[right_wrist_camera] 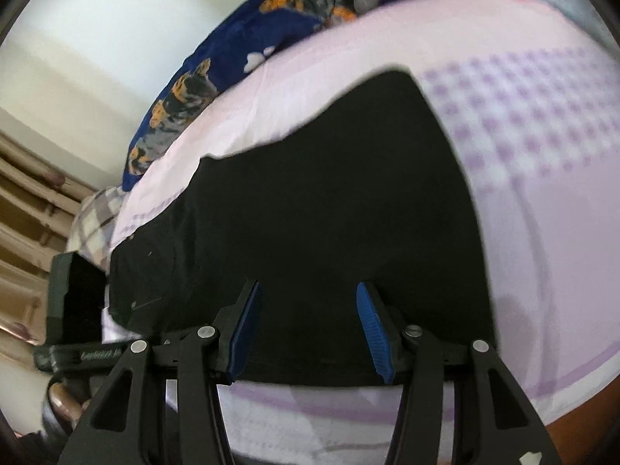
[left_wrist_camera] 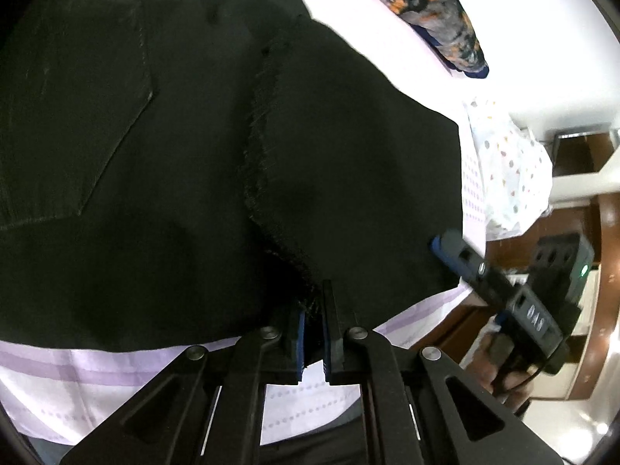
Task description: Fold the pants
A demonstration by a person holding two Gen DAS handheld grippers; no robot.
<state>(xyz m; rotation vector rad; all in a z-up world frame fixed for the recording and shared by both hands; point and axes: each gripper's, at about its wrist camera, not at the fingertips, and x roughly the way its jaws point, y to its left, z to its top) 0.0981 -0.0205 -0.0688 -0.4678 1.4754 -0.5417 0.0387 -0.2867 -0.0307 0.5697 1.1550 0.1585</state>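
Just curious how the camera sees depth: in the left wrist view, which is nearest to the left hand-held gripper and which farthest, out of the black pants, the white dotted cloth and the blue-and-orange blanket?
1. Black pants: pinched in the left hand-held gripper.
2. White dotted cloth: right, at the bed's edge.
3. Blue-and-orange blanket: top right, beyond the pants.

Black pants (left_wrist_camera: 162,162), a back pocket stitched on one side and a frayed seam edge turned up, are seen spread flat across a pink-and-lilac bed sheet (left_wrist_camera: 116,368).
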